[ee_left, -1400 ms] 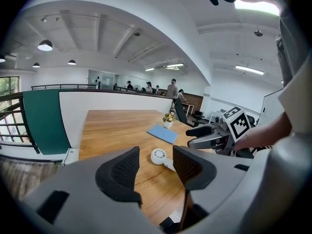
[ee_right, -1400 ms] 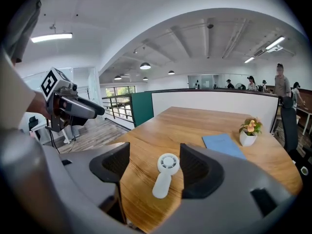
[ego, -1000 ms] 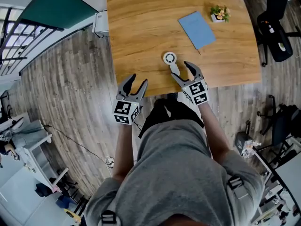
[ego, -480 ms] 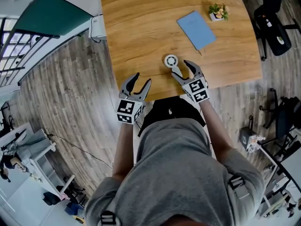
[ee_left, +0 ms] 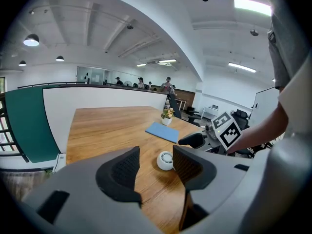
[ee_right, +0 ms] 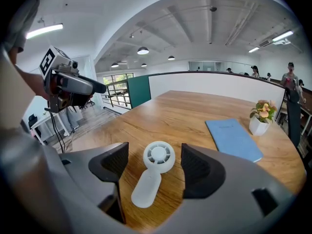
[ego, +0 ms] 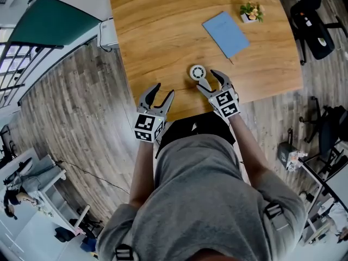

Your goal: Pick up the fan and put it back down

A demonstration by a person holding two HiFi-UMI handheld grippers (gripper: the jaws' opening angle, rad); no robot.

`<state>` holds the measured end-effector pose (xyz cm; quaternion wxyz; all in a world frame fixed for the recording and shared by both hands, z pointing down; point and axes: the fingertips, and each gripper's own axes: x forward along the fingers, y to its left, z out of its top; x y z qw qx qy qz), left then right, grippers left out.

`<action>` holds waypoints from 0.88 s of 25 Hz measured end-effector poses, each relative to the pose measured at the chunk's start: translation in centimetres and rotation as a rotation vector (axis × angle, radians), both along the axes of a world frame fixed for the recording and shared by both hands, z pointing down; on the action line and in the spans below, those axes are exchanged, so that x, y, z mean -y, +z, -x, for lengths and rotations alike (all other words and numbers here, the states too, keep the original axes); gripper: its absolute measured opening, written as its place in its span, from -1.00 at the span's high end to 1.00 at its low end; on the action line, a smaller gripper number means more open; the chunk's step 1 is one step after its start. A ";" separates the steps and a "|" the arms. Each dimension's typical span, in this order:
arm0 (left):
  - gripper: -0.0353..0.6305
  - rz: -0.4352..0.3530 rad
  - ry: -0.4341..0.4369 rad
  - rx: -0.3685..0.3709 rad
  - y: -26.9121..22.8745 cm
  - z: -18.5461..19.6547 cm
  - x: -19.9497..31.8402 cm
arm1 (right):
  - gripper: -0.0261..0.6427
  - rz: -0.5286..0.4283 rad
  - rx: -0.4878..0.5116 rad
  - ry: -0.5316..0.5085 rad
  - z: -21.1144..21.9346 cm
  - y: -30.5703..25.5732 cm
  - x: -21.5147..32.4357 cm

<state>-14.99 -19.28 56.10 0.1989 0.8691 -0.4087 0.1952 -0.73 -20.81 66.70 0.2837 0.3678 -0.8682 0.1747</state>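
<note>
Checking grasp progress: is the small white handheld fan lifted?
No, lying flat: the white fan rests on the wooden table between the right gripper's open jaws.

The head view looks steeply down from above; the table [ego: 163,26] fills its upper middle. Both gripper views sit low, close behind their jaws, facing across it, sharing the fan [ee_right: 158,156] and blue notebook [ee_right: 233,139].

We find no words, numbers or brand names that can be read. The blue notebook [ee_right: 233,139], just beside the potted plant [ee_right: 261,116], carries faint print on its cover, too blurred to make out. The marker cube [ego: 144,128] on the left gripper [ego: 163,90] and the one on the right gripper [ego: 207,80] bear only black-and-white square patterns, no letters.
</note>
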 end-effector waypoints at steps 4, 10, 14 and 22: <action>0.23 0.016 0.012 -0.001 0.8 0.2 0.6 | -0.13 0.017 -0.005 0.014 0.0 0.9 0.5; 0.23 0.032 0.031 -0.002 1.9 0.3 1.2 | -0.15 0.031 -0.004 0.017 0.4 2.0 0.7; 0.23 0.045 0.043 -0.001 2.5 0.0 1.5 | -0.16 0.048 -0.011 0.019 0.3 3.1 0.7; 0.23 0.075 0.046 -0.001 4.2 0.4 1.9 | -0.17 0.074 -0.023 0.017 1.0 5.1 1.3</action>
